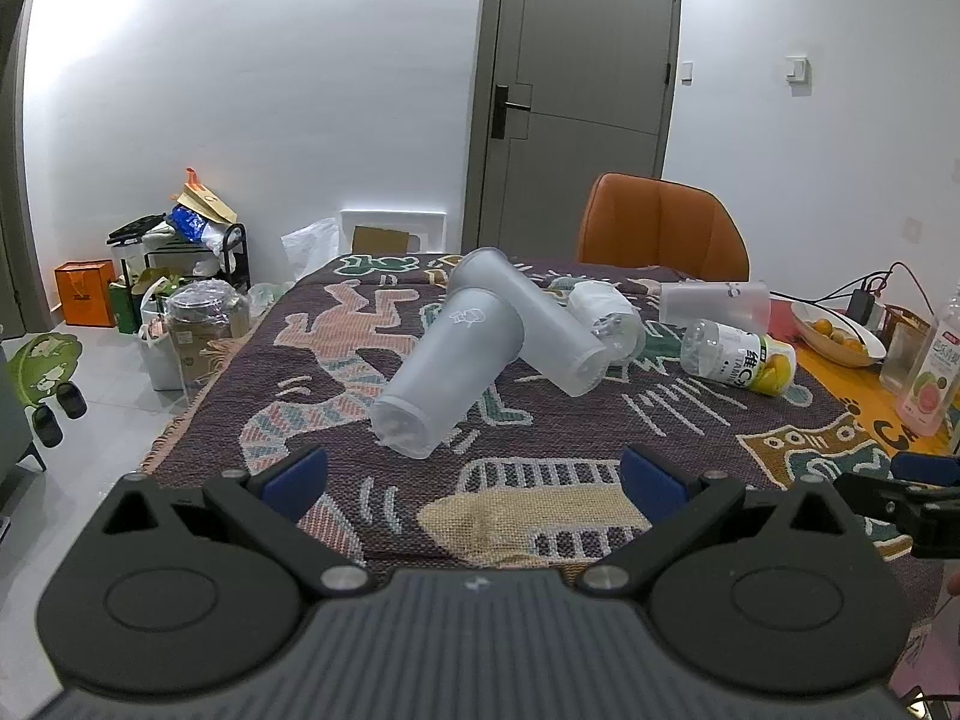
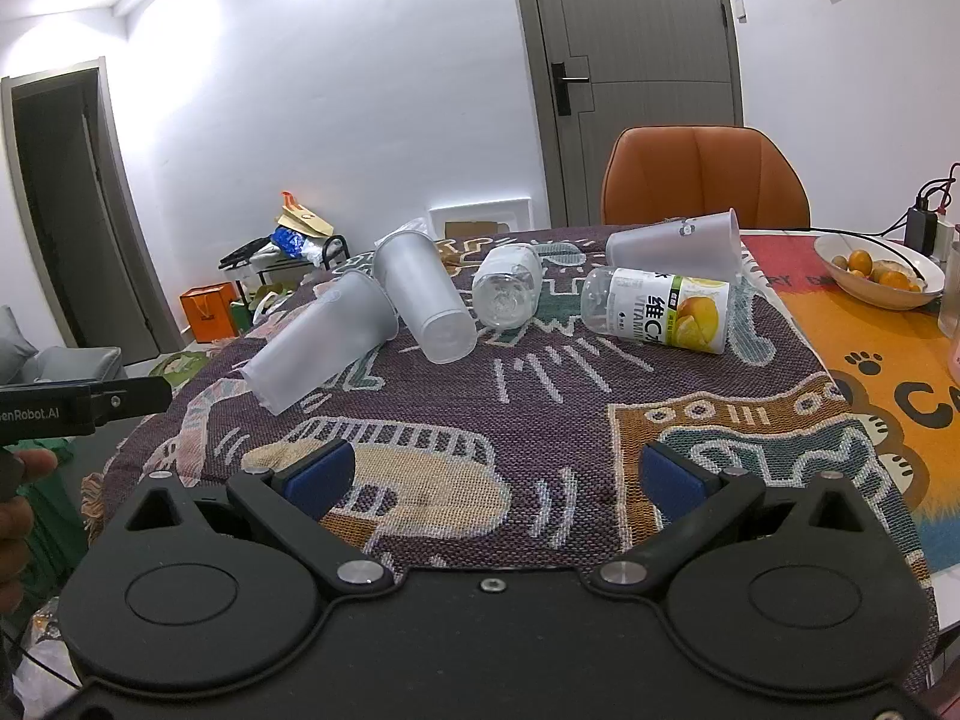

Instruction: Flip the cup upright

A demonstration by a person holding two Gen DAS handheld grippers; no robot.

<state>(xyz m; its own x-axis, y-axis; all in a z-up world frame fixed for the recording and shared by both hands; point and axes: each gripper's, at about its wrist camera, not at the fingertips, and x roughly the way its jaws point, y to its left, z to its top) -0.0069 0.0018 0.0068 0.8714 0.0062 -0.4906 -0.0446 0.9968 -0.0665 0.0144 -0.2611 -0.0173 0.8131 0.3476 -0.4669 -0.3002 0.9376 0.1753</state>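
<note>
Three frosted plastic cups lie on their sides on a patterned cloth. The nearest cup [image 1: 447, 360] [image 2: 321, 342] points its base at me. A second cup [image 1: 531, 324] [image 2: 423, 300] lies crossed against it. A third cup [image 1: 714, 303] [image 2: 675, 246] lies farther right. My left gripper [image 1: 474, 477] is open and empty, just short of the nearest cup. My right gripper [image 2: 495, 474] is open and empty over the cloth, well short of the cups.
A clear bottle [image 2: 507, 285] and a vitamin drink bottle [image 2: 660, 309] lie between the cups. A fruit bowl [image 2: 879, 273] and a pink drink bottle [image 1: 933, 360] stand at the right. An orange chair [image 2: 702, 177] stands behind the table. The table's left edge [image 1: 198, 402] drops to the floor.
</note>
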